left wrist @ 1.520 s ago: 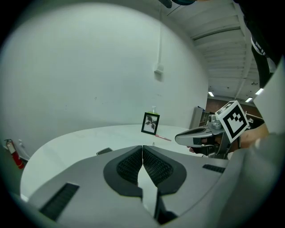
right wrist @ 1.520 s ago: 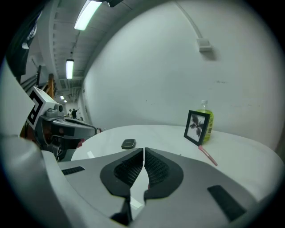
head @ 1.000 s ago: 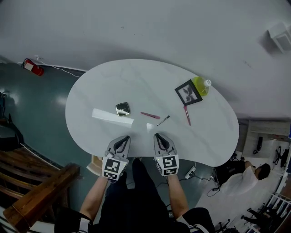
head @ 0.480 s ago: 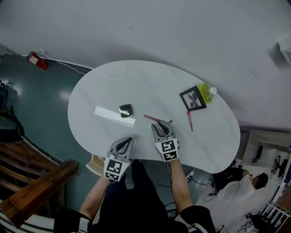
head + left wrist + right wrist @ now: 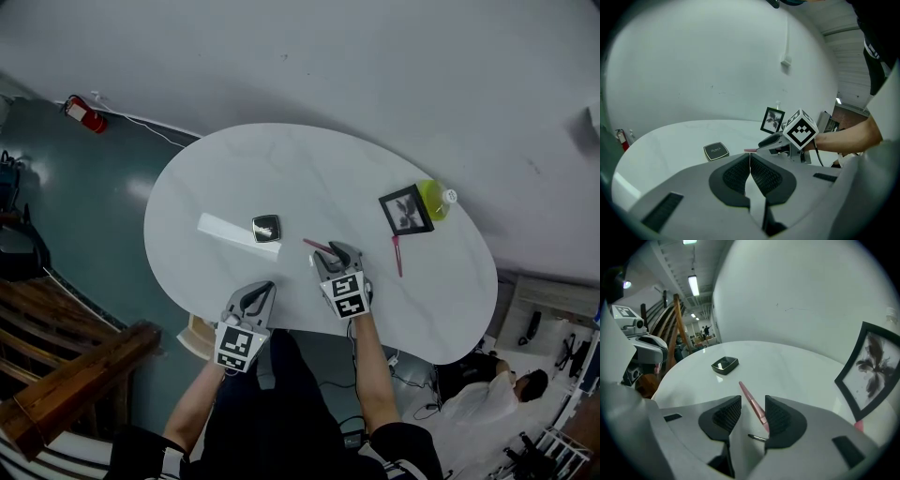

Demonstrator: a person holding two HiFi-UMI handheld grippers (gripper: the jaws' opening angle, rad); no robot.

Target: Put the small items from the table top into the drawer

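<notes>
While held low over the white bench point(image 5: 281, 169), presents the right gripper point(image 5: 752, 411) with jaws just opening and standing apart, astride a pink pen point(image 5: 751, 401) lying flat on the bench, pads not clamped on it. Presents the left gripper point(image 5: 750, 159) at the near bench edge, jaws together on nothing. Records a black compact point(image 5: 266, 228) on the bench left of the pen.

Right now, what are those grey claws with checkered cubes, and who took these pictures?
They are grippers, pinching tools a person holds in each hand. One camera sits on the person's head, looking down; one rides on each gripper. On the white table are a pink pen, a second pink pen, a black case, a white strip, a picture frame and a yellow bottle. The left gripper is shut and empty. The right gripper has just been opening its jaws; the first pink pen lies between them, not squeezed.
</notes>
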